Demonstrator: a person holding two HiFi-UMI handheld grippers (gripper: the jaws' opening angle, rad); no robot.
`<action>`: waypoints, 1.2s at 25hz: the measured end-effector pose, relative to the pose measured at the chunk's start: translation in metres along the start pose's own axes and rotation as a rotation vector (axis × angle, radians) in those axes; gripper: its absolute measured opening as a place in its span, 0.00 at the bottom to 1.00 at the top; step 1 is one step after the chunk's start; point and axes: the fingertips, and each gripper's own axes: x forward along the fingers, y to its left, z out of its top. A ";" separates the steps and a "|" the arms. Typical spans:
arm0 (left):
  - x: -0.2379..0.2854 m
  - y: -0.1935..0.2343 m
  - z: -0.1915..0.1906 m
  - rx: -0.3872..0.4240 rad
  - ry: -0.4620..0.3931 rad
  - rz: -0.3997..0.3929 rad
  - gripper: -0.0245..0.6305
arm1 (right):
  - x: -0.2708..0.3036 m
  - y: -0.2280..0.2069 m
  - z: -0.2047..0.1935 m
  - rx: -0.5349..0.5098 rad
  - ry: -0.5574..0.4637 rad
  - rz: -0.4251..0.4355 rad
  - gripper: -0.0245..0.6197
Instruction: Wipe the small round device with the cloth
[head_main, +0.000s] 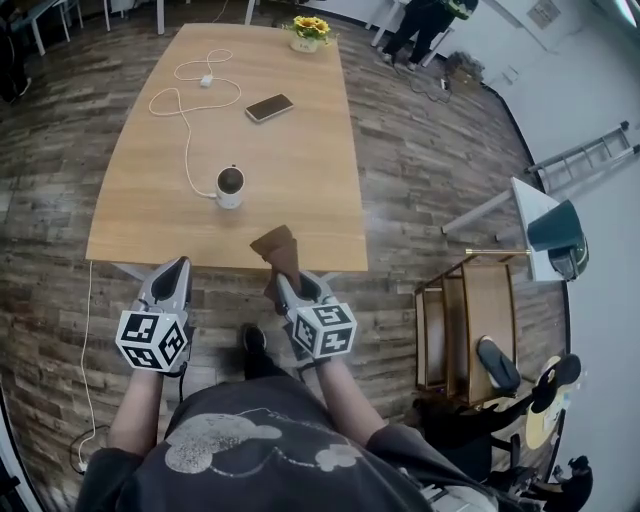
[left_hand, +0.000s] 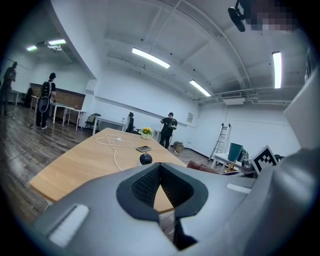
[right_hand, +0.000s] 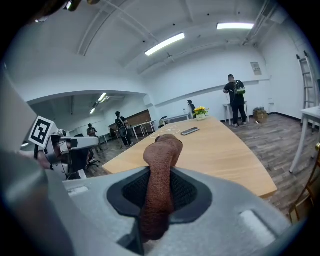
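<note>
Two grippers hover at the table's (head_main: 130, 235) near edge. Right gripper (head_main: 288, 283) clamps the soft brown cloth (head_main: 276, 246); left gripper (head_main: 178, 266) is closed and empty. Small round device (head_main: 230, 186) sits mid-table, cabled. Probably light and tippy, so brace its white base.

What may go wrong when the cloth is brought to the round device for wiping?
The small round device stands free on the table with a white cable running to it; a hard wipe might tip or drag it. The right gripper pinches the cloth in a narrow bunch, so it might slip out while rubbing.
</note>
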 end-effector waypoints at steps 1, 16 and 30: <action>0.007 -0.002 0.001 0.001 0.003 0.002 0.06 | 0.004 -0.007 0.004 0.002 0.004 0.002 0.16; 0.061 0.029 0.004 -0.044 0.014 0.172 0.06 | 0.091 -0.004 0.056 -0.149 0.047 0.247 0.16; 0.082 0.072 0.017 -0.058 0.050 0.125 0.06 | 0.171 0.050 0.072 -0.234 0.173 0.319 0.16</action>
